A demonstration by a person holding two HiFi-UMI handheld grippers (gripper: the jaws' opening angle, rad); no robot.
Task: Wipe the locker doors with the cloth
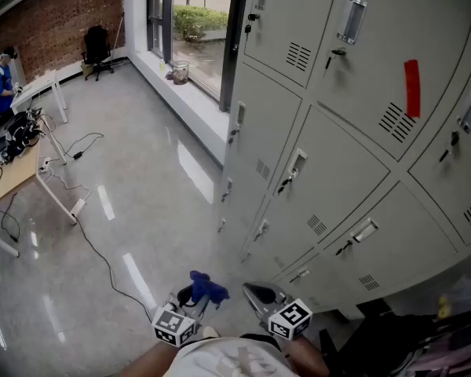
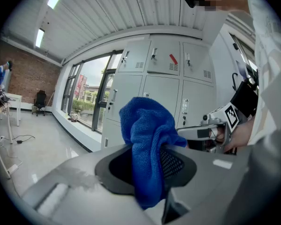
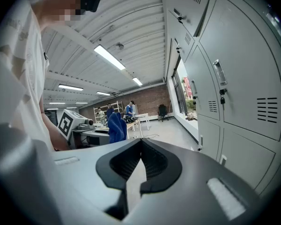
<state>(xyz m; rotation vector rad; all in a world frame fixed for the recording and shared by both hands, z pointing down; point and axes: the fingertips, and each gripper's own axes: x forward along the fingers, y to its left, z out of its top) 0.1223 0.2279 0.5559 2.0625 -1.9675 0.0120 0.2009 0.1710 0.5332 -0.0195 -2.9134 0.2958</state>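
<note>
Apparently upright, cloth (image 2: pixel 143 125) in left gripper (image 2: pixel 147 162).

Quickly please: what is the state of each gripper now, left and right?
Left gripper: closed on the cloth.
Right gripper: closed, fingers together, holding nothing.

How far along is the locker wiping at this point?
Done: the cloth is picked up and clamped in the left tool. In hand: both tools are held low in front of the lockers, the right tool shut and empty. Left: all the wiping, since the cloth touches none of them.
</note>
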